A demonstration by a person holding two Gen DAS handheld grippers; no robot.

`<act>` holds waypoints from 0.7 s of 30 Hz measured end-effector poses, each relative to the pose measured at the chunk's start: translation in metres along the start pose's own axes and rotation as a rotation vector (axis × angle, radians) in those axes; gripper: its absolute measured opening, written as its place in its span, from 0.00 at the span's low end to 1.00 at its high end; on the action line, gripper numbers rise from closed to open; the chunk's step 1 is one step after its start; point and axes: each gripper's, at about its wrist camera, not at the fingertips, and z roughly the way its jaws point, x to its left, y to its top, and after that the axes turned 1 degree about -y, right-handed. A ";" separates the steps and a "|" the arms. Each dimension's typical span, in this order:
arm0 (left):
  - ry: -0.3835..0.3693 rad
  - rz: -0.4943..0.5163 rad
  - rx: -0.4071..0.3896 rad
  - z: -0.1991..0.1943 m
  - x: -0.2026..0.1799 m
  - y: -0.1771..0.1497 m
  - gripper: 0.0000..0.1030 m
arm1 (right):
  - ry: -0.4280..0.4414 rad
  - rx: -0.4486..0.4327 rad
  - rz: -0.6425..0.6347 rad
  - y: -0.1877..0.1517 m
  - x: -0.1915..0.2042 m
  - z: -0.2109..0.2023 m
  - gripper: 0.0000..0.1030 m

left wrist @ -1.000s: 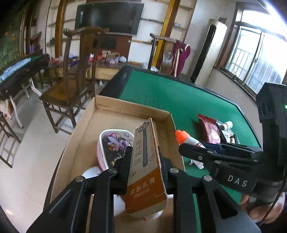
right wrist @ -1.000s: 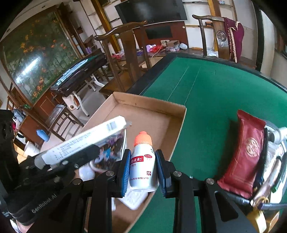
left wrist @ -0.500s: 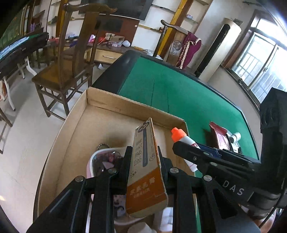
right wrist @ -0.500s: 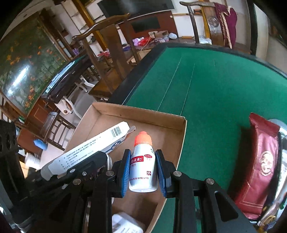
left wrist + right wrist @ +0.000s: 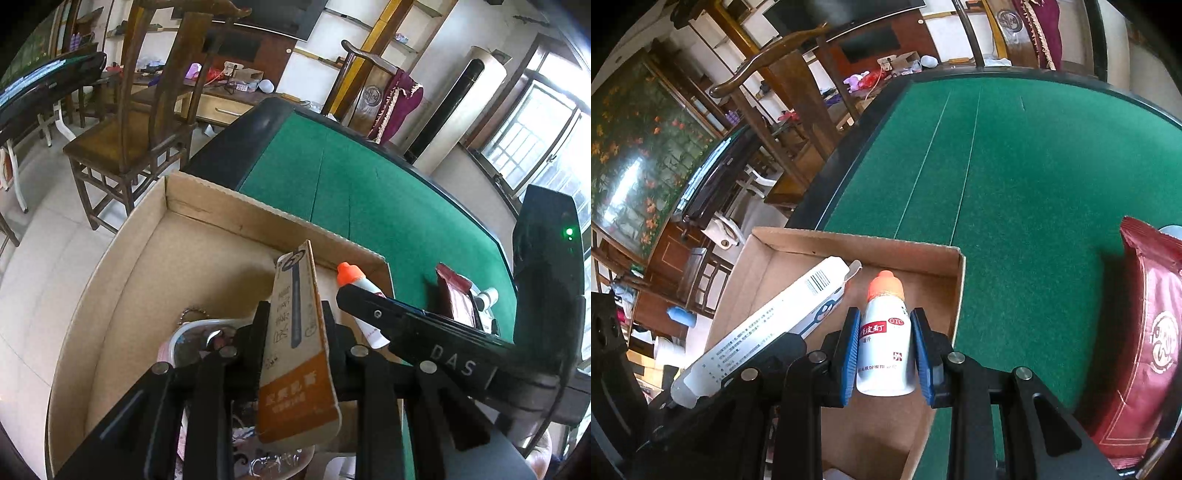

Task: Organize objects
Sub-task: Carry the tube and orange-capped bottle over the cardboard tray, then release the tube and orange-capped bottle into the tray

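My left gripper (image 5: 295,325) is shut on a long orange-and-white carton (image 5: 297,354), held above the open cardboard box (image 5: 155,258). The carton also shows in the right wrist view (image 5: 768,328). My right gripper (image 5: 884,332) is shut on a small white bottle with an orange cap (image 5: 884,332), over the box's right side (image 5: 956,288). The bottle also shows in the left wrist view (image 5: 354,284). A patterned white-rimmed tin (image 5: 184,336) lies in the box under my left fingers.
The box sits at the left edge of a green felt table (image 5: 1015,166). A dark red pouch (image 5: 1148,332) and other small items lie on the table to the right. A wooden chair (image 5: 147,122) stands beyond the box.
Both grippers have risen and pulled back from the box with their loads still held. The box and the tin now sit lower in both views.
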 end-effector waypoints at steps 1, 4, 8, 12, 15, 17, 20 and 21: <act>-0.002 -0.005 0.000 0.000 0.000 0.000 0.22 | -0.001 0.002 0.001 0.000 0.000 0.000 0.29; -0.020 -0.033 -0.001 0.000 0.001 0.001 0.22 | -0.006 0.008 -0.001 0.000 0.002 0.003 0.29; -0.030 -0.053 -0.002 -0.002 0.008 0.002 0.24 | -0.008 0.010 -0.007 -0.001 0.002 0.007 0.30; -0.039 -0.067 0.004 -0.003 0.011 0.003 0.25 | -0.010 0.015 -0.014 -0.001 0.003 0.008 0.30; -0.045 -0.071 0.011 -0.003 0.013 0.003 0.26 | -0.009 0.015 -0.019 -0.001 0.004 0.006 0.29; -0.049 -0.071 0.011 -0.004 0.014 0.002 0.28 | -0.008 0.015 -0.021 -0.001 0.004 0.004 0.30; -0.048 -0.071 0.011 -0.004 0.014 0.002 0.32 | -0.002 0.011 -0.020 -0.003 0.005 0.002 0.30; -0.046 -0.072 0.010 -0.006 0.015 0.002 0.35 | -0.001 0.008 -0.021 -0.003 0.005 0.000 0.30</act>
